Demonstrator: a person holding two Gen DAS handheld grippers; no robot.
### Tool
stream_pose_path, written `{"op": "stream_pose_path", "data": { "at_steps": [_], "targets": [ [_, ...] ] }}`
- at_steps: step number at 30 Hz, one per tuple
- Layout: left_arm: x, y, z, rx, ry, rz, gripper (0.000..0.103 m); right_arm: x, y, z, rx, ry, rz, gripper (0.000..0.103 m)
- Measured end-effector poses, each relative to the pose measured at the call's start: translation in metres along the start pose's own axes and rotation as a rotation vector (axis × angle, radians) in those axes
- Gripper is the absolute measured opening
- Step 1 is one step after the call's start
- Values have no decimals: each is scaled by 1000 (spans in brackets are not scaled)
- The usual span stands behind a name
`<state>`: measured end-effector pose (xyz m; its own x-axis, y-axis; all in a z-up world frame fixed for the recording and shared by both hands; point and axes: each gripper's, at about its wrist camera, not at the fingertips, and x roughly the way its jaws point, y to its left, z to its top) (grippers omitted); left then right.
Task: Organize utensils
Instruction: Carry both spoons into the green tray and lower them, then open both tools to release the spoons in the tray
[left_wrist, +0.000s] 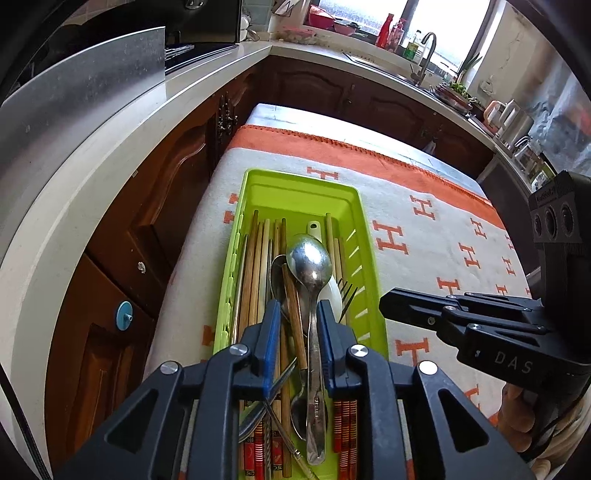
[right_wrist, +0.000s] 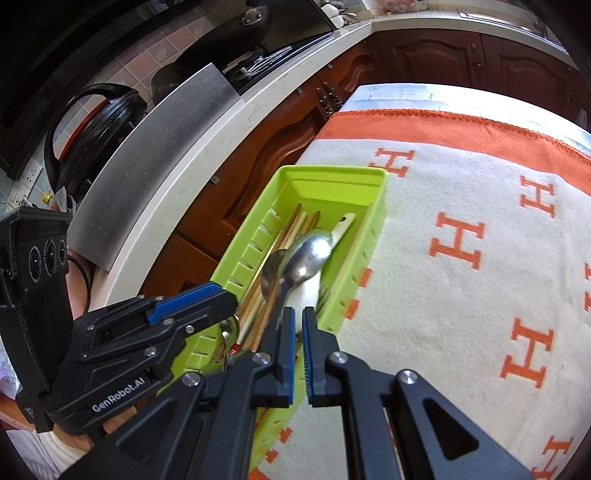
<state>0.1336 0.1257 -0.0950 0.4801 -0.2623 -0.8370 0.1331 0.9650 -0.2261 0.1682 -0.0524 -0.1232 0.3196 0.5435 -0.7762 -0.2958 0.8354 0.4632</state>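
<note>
Left gripper (left_wrist: 295, 314): pitched steeply down over the tray (left_wrist: 354, 206), blue pads slightly parted; the steel spoon (left_wrist: 309, 258) is seen between them, its handle beside the right pad, contact not discernible. Right gripper (right_wrist: 298, 321): pitched down at the tray's near right side, jaws nearly pressed together, nothing between them. Tray: lime-green plastic, oblong, slotted walls; wooden chopsticks (left_wrist: 258, 258), a white spoon (left_wrist: 334, 291), a fork (left_wrist: 347, 291) and a second metal spoon are laid lengthwise in it. Worktop: covered by a cream woven cloth (left_wrist: 424, 236) with orange H motifs and an orange border. Room: kitchen, dark carved wood cabinets (left_wrist: 177, 177), pale stone counter (left_wrist: 122, 147).
</note>
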Motion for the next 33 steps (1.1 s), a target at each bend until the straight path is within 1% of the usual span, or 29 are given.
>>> {"op": "stream_pose_path", "data": {
  "at_steps": [2, 4, 6, 7, 9, 10, 12, 17, 18, 19, 20, 23, 24, 28, 30, 32, 33],
  "targets": [
    [-4, -2, -1, 5, -2, 2, 24, -5, -2, -3, 10, -5, -5, 5],
    [-7, -5, -3, 10, -2, 4, 29, -10, -6, -5, 26, -11, -17, 5],
    [-11, -7, -6, 12, -3, 3, 41, -15, -9, -8, 43, -17, -22, 5],
    [-13, -9, -7, 16, -5, 1, 43, -17, -11, -10, 48, -21, -28, 5],
    [-18, -13, -10, 24, -9, 4, 52, -22, -13, -15, 52, -28, -42, 5],
    [-19, -15, -11, 28, -11, 4, 54, -25, -13, -17, 54, -32, -54, 5],
    [-23, -20, -14, 39, -13, 2, 65, -30, -15, -23, 53, -35, -79, 5],
    [-34, -37, -23, 75, -24, -4, 83, -43, -20, -39, 65, -36, -129, 5],
    [-36, -39, -24, 79, -25, -5, 88, -46, -22, -42, 71, -36, -134, 6],
    [-37, -42, -26, 82, -24, -5, 91, -50, -23, -45, 77, -36, -141, 9],
    [-39, -45, -27, 81, -23, -9, 95, -53, -25, -49, 85, -37, -154, 15],
    [-43, -53, -30, 82, -18, -20, 100, -66, -30, -56, 104, -49, -203, 29],
    [-43, -55, -31, 82, -15, -21, 102, -71, -32, -58, 110, -55, -213, 30],
    [-45, -65, -32, 80, -4, -33, 102, -91, -37, -65, 131, -77, -248, 35],
    [-46, -71, -33, 79, 4, -37, 102, -100, -39, -68, 138, -86, -263, 39],
    [-47, -77, -34, 78, 6, -47, 102, -110, -40, -71, 144, -101, -281, 47],
    [-47, -80, -34, 77, 4, -55, 102, -115, -40, -73, 144, -106, -294, 48]
  ]
}}
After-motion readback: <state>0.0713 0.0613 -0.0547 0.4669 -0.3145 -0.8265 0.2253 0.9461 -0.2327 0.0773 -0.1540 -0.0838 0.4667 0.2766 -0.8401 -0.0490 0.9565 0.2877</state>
